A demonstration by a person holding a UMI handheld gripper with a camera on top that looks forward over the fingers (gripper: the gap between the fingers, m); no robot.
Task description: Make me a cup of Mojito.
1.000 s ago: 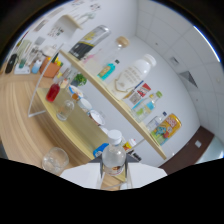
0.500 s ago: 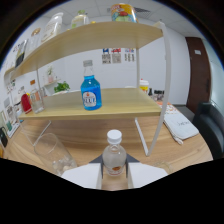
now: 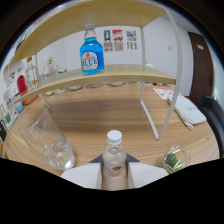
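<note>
One clear bottle (image 3: pixel 113 156) is being gripped by the jaws, now swinging level beside the glass (image 3: pixel 47 140), facing the blue bottle (image 3: pixel 91 51) on the shelf; pouring is nearing.

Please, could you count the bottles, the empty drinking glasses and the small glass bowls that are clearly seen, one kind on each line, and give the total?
Bottles: 2, the blue bottle on the shelf and the clear white-capped bottle held between the gripper fingers.
Drinking glasses: 1, the empty glass on the table.
Small glass bowls: 1, the bowl with green contents.
Total: 4
</note>
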